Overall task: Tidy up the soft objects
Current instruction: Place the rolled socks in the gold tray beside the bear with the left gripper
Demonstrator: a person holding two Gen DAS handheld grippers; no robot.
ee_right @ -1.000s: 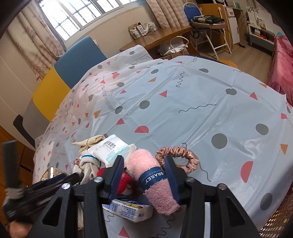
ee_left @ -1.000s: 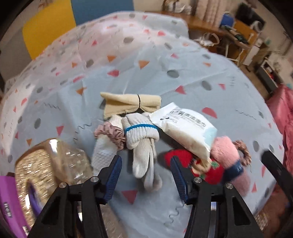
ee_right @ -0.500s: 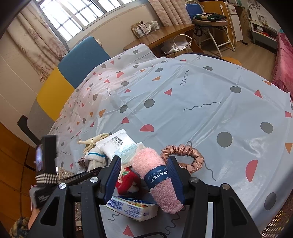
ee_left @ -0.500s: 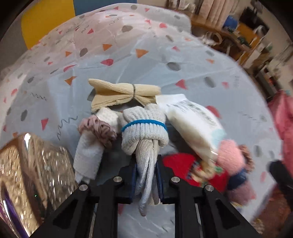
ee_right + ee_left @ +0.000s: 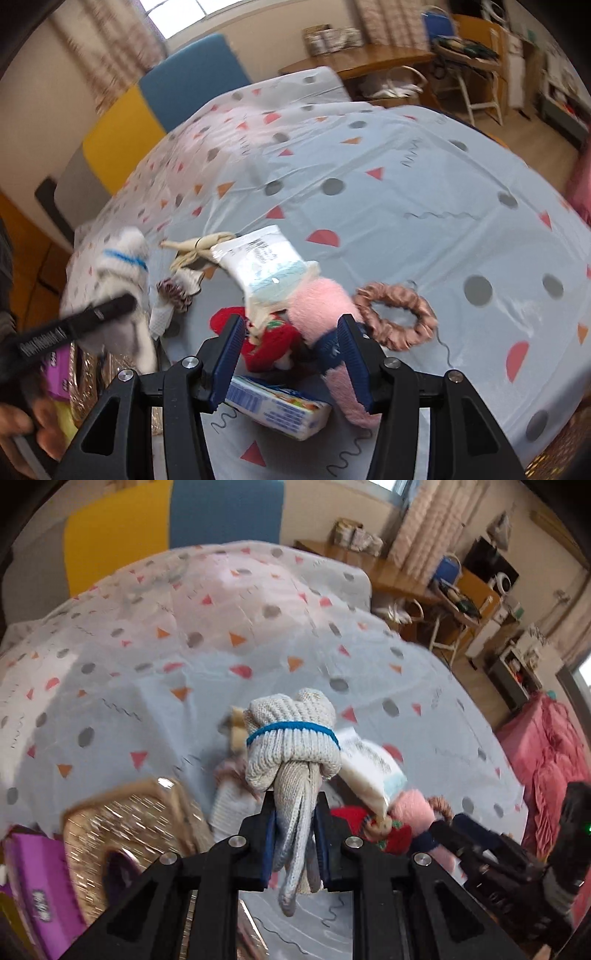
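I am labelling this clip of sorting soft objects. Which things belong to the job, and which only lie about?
Job: grey glove bundle in left gripper, pink towel roll, satin scrunchie, red knit toy.

Lying about: tissue pack, purple packet.

The cloth (image 5: 424,192) was pale blue, strewn with red and orange triangles, grey dots and dark squiggles. The knit bundle (image 5: 291,746) was cream-grey with a blue stripe. The towel (image 5: 321,306) was pink with a navy band, the scrunchie (image 5: 397,314) rose-copper, the doll (image 5: 273,339) red, the bag (image 5: 125,830) glittery gold, the pack (image 5: 37,893) purple.
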